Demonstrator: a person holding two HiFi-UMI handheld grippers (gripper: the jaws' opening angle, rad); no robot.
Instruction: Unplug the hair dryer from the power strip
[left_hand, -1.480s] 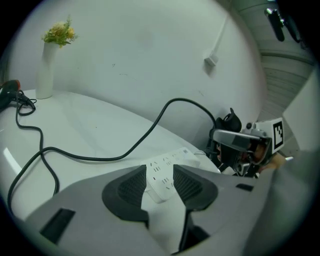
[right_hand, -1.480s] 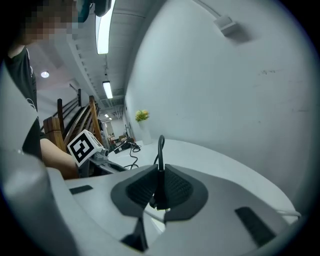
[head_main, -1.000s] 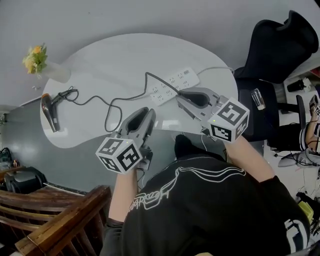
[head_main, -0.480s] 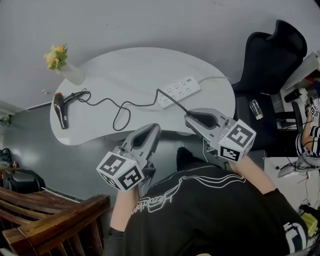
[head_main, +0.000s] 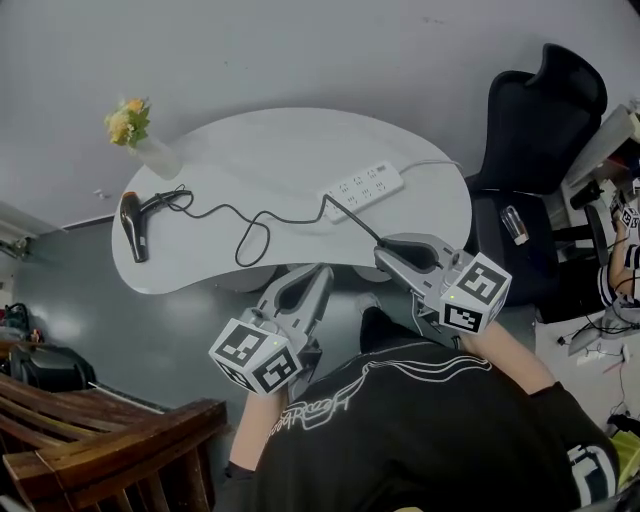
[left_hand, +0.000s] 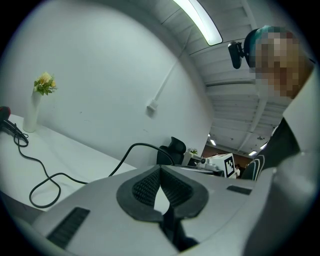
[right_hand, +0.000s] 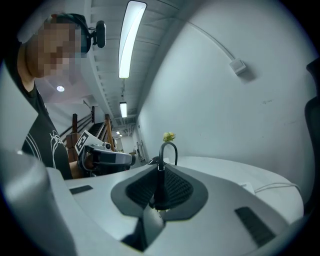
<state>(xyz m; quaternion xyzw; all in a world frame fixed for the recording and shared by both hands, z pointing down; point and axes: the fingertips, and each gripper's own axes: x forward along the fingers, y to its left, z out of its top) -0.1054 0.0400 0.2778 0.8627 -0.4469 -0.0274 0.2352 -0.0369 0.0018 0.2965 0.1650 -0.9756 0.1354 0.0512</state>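
Evidently the plug (right_hand: 159, 197) is already out of the power strip (head_main: 364, 184). The right gripper (head_main: 388, 248) pinches it between its jaws, off the near edge of the worktop (head_main: 250, 140). From there the cord (head_main: 262, 214) trails back across the top to the hair dryer (head_main: 133, 222), which lies at the far left. The left gripper (head_main: 318, 275) hangs beside the right one, its jaws pressed together on nothing.

The plug looks like a small hard lump, best taken by its body and never by the cord, which is limp and will drag. The dryer seems light enough to slide on that smooth top if tugged.

Counted: one hair dryer, one cord, one plug, one power strip, one vase of flowers (head_main: 140, 135), one chair (head_main: 540, 110), two grippers.
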